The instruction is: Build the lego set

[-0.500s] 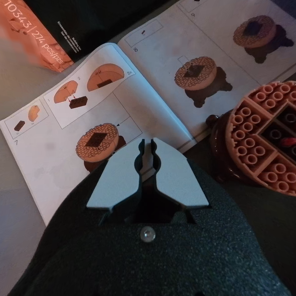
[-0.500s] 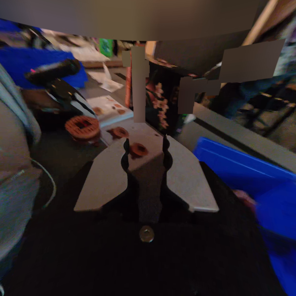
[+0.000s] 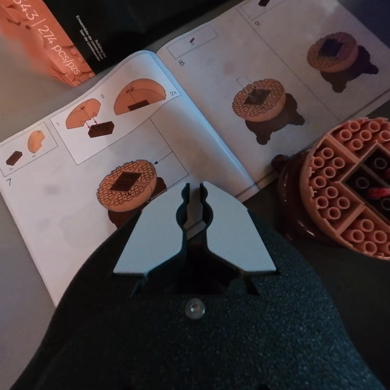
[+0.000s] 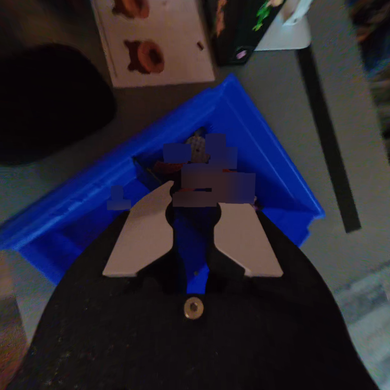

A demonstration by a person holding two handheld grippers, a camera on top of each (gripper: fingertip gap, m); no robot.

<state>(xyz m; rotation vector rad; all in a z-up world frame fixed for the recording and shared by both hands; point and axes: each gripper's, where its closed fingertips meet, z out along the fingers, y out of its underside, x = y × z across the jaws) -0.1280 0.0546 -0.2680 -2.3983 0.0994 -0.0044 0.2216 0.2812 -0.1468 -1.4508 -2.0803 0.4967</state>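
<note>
My left gripper (image 3: 194,185) hovers over the lower edge of an open instruction booklet (image 3: 190,105). Its fingers stand a narrow gap apart with only the page showing between them. A round tan studded brick model on a dark brown base (image 3: 341,190) sits to its right, with a small red piece (image 3: 379,193) in its dark centre. My right gripper (image 4: 195,187) is over a blue bin (image 4: 263,137) that holds loose pieces, among them a grey one (image 4: 198,145). Its fingers (image 4: 147,221) stand apart lower down, but patches hide the tips and whatever lies between them.
An orange and black box (image 3: 52,42) lies beyond the booklet at the top left. In the right wrist view the booklet (image 4: 158,69) lies beyond the bin, a black flowered box (image 4: 242,31) stands behind it, and a dark rounded shape (image 4: 42,101) is at the left. Tip to tip, the grippers are about 45 cm apart.
My right gripper has swung from looking across the table to pointing down into the blue bin, and its fingers stand closer together. My left gripper has barely moved.
</note>
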